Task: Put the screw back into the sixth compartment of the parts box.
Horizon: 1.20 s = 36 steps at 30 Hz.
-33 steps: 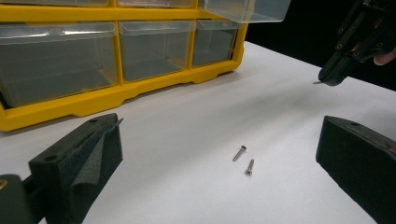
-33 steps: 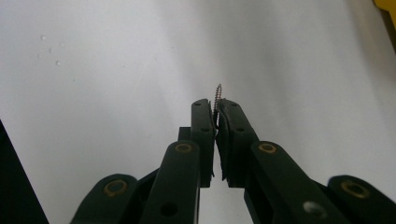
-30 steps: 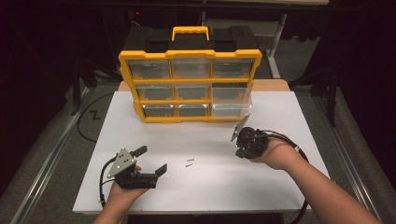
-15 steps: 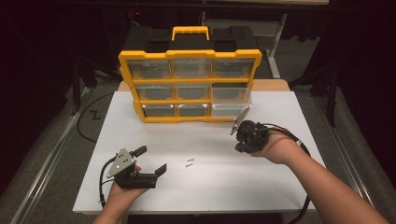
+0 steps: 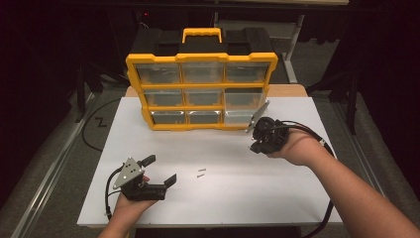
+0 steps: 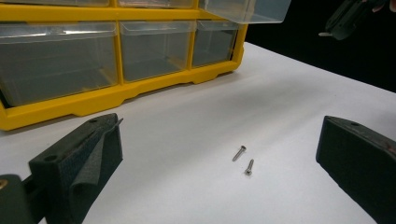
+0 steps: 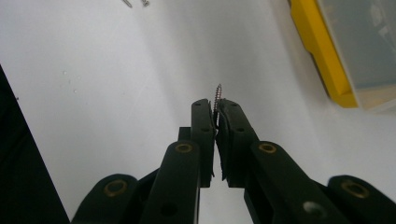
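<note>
- Right now the right gripper (image 7: 215, 109) pinches a screw (image 7: 217, 95) between closed jaws, its long axis in line with them, tip outward.
- Nearby, just beside it, stands the organizer (image 5: 200, 91), with one clear drawer (image 6: 247, 9) pulled out on that side.
- Left gripper (image 5: 161, 171) rests low, jaws wide apart, facing two loose screws (image 6: 245, 160) on the table (image 5: 277, 198).

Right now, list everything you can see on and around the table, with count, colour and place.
Organiser: one, yellow frame, clear drawers, black back, table's far edge.
Pulled-out drawer: one, clear, organiser's right side.
Held screw: one, silver, pinched in the right tool.
Loose screws: two, silver, table centre.
Table: one, white.
Left tool: one, black, open, near left.
Right tool: one, black, shut, near the organiser's lower right.
</note>
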Each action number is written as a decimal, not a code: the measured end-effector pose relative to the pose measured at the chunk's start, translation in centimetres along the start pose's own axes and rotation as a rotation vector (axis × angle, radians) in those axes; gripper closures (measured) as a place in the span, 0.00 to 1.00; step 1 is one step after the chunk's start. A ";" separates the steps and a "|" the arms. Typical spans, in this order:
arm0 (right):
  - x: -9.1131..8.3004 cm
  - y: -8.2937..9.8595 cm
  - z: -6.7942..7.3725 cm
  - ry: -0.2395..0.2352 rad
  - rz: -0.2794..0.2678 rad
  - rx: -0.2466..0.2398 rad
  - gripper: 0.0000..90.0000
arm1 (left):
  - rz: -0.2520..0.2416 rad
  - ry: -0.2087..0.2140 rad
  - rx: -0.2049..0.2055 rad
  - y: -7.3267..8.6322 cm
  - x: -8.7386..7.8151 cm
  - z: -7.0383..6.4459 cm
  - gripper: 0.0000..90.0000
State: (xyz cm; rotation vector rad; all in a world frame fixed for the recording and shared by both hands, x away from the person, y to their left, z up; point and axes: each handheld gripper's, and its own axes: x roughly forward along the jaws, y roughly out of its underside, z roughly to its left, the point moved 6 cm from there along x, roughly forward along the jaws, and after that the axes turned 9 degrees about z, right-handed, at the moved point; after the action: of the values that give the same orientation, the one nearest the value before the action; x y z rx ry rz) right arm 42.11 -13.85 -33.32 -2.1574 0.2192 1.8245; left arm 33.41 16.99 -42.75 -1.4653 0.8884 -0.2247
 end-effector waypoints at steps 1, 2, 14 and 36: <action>-0.1 0.0 -0.1 0.001 -0.001 -0.004 0.97 | 0.004 -0.001 0.006 0.0 0.0 0.0 0.01; -0.3 -0.1 -0.2 0.005 -0.003 -0.011 0.97 | 0.002 0.000 0.003 0.0 0.0 0.0 0.01; -2.4 -0.7 -0.8 0.017 -0.021 -0.004 0.97 | 0.001 0.001 0.003 0.0 -0.1 0.0 0.01; -4.7 -1.5 -2.3 0.053 -0.037 0.008 0.97 | -0.009 0.002 -0.001 -0.1 -0.1 0.0 0.01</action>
State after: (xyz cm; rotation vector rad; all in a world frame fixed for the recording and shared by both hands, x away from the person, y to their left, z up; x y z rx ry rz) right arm 43.84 -13.59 -28.22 -2.1915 0.1966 1.7448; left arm 33.38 17.05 -42.66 -1.4702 0.8837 -0.2320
